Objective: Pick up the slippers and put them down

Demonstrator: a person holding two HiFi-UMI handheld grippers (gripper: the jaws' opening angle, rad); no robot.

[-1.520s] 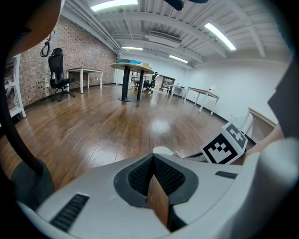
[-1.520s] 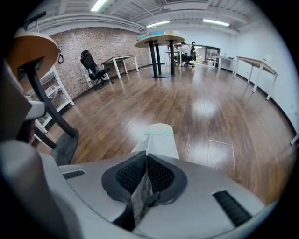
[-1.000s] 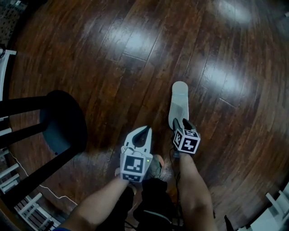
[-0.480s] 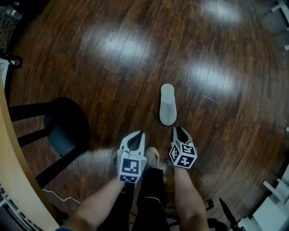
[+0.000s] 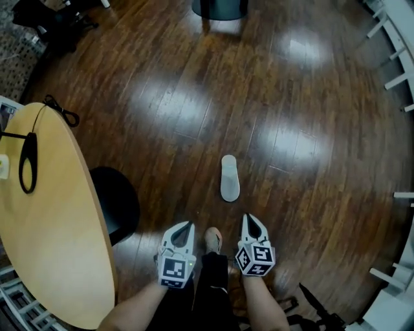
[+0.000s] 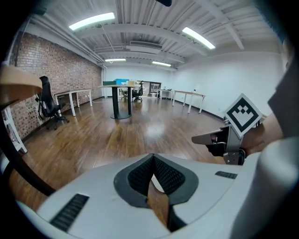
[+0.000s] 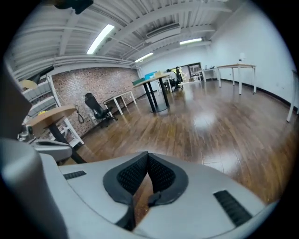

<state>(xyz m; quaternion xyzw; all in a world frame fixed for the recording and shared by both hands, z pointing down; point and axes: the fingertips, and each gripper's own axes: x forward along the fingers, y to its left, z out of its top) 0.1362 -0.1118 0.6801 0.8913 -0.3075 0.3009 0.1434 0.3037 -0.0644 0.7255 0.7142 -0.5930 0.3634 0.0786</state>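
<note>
One pale slipper (image 5: pixel 229 178) lies flat on the dark wood floor, toe pointing away from me. Both grippers hang well above it, near the bottom of the head view. My left gripper (image 5: pixel 187 224) is shut with nothing in it; its tips (image 6: pixel 153 156) meet over bare floor. My right gripper (image 5: pixel 246 217) has just been closing and is now shut, with nothing between its jaws (image 7: pixel 147 154). In the left gripper view the right gripper (image 6: pixel 219 140) shows at the right edge. A second slipper is not in view.
A round light-wood table (image 5: pixel 65 213) with black cables on it fills the left side. A dark stool (image 5: pixel 119 203) stands beside it. My shoe (image 5: pixel 212 239) is between the grippers. White table legs (image 5: pixel 394 77) line the right edge, and a dark pedestal base (image 5: pixel 220 8) stands at the far end.
Both grippers have lifted away from the floor. The right one, open at the slipper's heel before, is now shut and apart from it. The slipper stays on the floor.
</note>
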